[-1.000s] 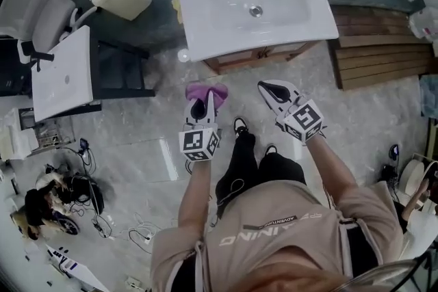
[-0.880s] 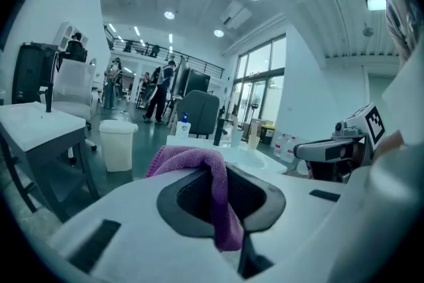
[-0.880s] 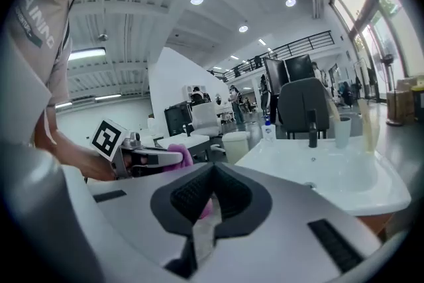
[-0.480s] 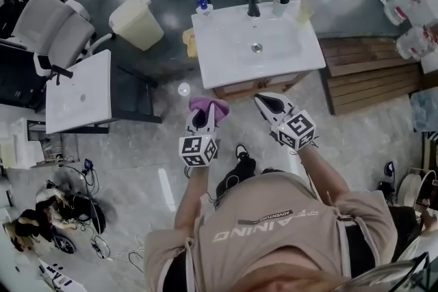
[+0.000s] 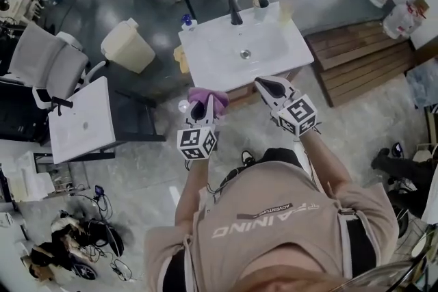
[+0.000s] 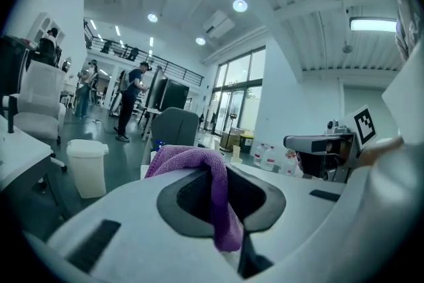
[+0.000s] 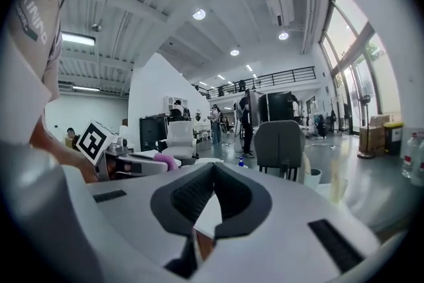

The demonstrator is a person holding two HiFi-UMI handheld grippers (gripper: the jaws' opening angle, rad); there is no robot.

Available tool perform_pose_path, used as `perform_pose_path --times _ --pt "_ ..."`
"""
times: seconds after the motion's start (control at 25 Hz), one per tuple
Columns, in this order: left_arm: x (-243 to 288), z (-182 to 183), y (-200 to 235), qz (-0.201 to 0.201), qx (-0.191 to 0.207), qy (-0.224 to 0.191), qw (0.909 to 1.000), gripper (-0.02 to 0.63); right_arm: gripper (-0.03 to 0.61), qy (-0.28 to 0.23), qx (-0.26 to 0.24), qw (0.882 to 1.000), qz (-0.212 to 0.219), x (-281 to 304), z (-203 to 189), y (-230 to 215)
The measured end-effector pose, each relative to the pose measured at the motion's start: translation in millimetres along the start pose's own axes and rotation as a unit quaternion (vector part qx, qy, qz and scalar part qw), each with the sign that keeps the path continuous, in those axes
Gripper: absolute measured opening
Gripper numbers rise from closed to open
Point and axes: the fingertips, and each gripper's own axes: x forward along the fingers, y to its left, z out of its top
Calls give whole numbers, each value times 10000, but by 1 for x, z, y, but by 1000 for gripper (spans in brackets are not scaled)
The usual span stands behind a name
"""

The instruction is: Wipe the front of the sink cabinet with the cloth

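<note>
While no wiping has begun, the lidded bin (image 5: 126,44) at the left hides its contents, and the left gripper (image 5: 203,106) pinches the purple cloth (image 5: 207,95) between its jaws, held up just before the sink cabinet (image 5: 241,94) (its wooden front peeks out below the basin), probably ready for a first pass. The sink (image 5: 212,55) is bare; a cup (image 5: 261,9) at its back holds a thin stick. The right gripper (image 5: 268,85), jaws together on nothing, seems merely spare.

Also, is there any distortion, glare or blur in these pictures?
Head view: evenly lit, sharp, lines bend near the edges. Left gripper view: fisheye with dark round rim, ceiling lamps glare, cloth sharp. Right gripper view: same fisheye, windows bright.
</note>
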Motion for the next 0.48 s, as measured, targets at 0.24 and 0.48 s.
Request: perform_pose_path --times 0.24,0.48 --pt "9 40 -12 -70 -2 -261 9996 37 11 -237 9 9997 -107 -11 28 -21" --pt "7 79 -31 150 46 -492 9987 37 11 -409 -133 9989 196 -25 55 -22"
